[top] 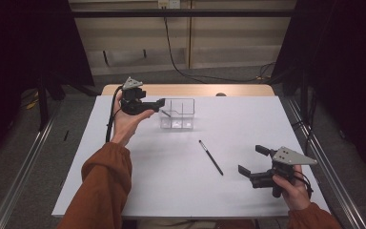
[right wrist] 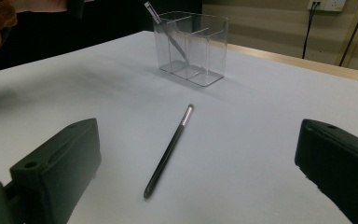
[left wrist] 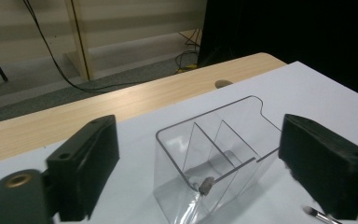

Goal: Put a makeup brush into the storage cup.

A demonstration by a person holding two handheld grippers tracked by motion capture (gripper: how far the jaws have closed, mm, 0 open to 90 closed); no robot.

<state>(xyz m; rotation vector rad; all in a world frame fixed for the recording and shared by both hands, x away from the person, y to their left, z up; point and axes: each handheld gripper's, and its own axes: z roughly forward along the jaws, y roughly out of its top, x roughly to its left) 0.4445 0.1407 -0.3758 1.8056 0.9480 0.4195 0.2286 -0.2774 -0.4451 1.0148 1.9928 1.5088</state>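
A clear plastic organizer with three compartments stands at the back of the white table top. A thin makeup brush leans inside its left compartment, and its handle end rests against the wall. My left gripper hovers just left of the organizer's rim, open, with the organizer below and ahead of its wide jaws. A second black brush lies flat mid-table. My right gripper stays low at the front right, open, with that brush lying ahead between its jaws.
A wooden table edge runs behind the white top. Behind it lie a grey floor with a black cable and a pale wall. Dark curtains close off both sides. A small dark spot sits on the wood.
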